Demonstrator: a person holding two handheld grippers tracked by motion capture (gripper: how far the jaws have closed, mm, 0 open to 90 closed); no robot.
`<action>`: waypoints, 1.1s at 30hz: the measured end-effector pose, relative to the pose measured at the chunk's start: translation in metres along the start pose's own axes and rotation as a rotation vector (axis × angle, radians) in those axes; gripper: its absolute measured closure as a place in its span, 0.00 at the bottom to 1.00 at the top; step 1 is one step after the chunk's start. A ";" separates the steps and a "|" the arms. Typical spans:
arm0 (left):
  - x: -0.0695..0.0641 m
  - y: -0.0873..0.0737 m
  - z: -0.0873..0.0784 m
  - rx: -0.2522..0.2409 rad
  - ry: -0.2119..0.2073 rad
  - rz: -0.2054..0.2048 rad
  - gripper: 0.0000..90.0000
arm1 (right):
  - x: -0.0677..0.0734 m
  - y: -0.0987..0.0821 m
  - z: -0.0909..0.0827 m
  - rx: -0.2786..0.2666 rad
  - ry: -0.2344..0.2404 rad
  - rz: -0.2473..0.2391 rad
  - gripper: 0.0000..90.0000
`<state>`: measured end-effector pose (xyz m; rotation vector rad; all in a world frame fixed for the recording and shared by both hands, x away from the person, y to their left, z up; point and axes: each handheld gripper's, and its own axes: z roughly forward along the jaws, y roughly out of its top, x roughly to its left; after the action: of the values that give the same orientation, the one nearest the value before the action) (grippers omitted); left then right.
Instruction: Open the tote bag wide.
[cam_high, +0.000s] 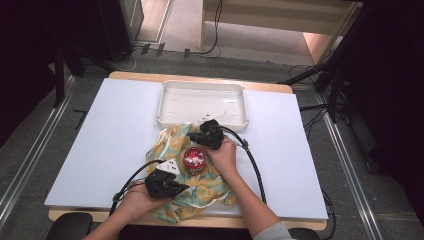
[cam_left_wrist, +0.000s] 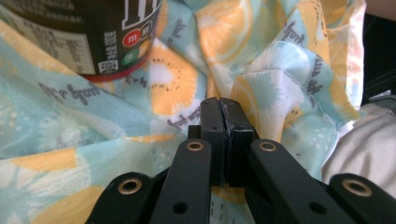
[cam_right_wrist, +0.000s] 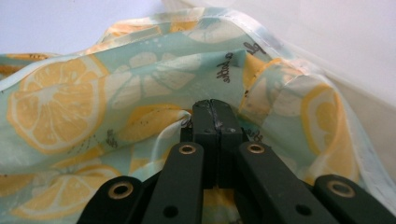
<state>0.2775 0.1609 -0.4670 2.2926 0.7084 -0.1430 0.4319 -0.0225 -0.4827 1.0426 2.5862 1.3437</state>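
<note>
At the centre we see a cloth (cam_high: 200, 185) printed with orange and lemon slices on pale blue, lying rumpled on the white surface (cam_high: 100, 145) toward its near edge, and on the middle of the cloth stands a dark jar (cam_high: 194, 161) with a red lid, upright. In the left gripper view the jar (cam_left_wrist: 93, 32) shows a dark printed label and a red base rim, and the cloth (cam_left_wrist: 177, 88) bunches in folds around it. Our left hand-held gripper (cam_high: 172, 186) sits at the near left part of the cloth, just beside the jar, and in its own view the left hand-held gripper (cam_left_wrist: 225, 116) has its jaws pressed together with a fold of the cloth pinched between them. Our right hand-held gripper (cam_high: 206, 129) lies at the far edge of the cloth, beyond the jar, and in its own view the right hand-held gripper (cam_right_wrist: 215, 114) is likewise clamped on a fold of the cloth (cam_right_wrist: 116, 102), which rises as a ridge around the jaw tips. Just past that far edge, touching or nearly touching the cloth, rests a shallow white tray (cam_high: 167, 102). Black cables (cam_high: 255, 165) trail from both tools toward us across the surface.
</note>
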 end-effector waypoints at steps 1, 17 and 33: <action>0.001 0.000 0.000 0.000 -0.002 -0.003 1.00 | 0.000 -0.001 -0.001 0.002 -0.002 -0.008 1.00; -0.004 0.010 -0.015 -0.008 0.019 -0.007 0.92 | 0.001 0.001 -0.039 0.050 0.049 0.022 0.92; 0.000 0.017 -0.043 -0.080 0.025 -0.021 0.70 | 0.000 0.010 -0.068 0.014 0.040 0.005 0.74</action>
<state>0.2818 0.1798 -0.4248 2.2143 0.7385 -0.0936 0.4146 -0.0668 -0.4326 1.0360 2.6272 1.3636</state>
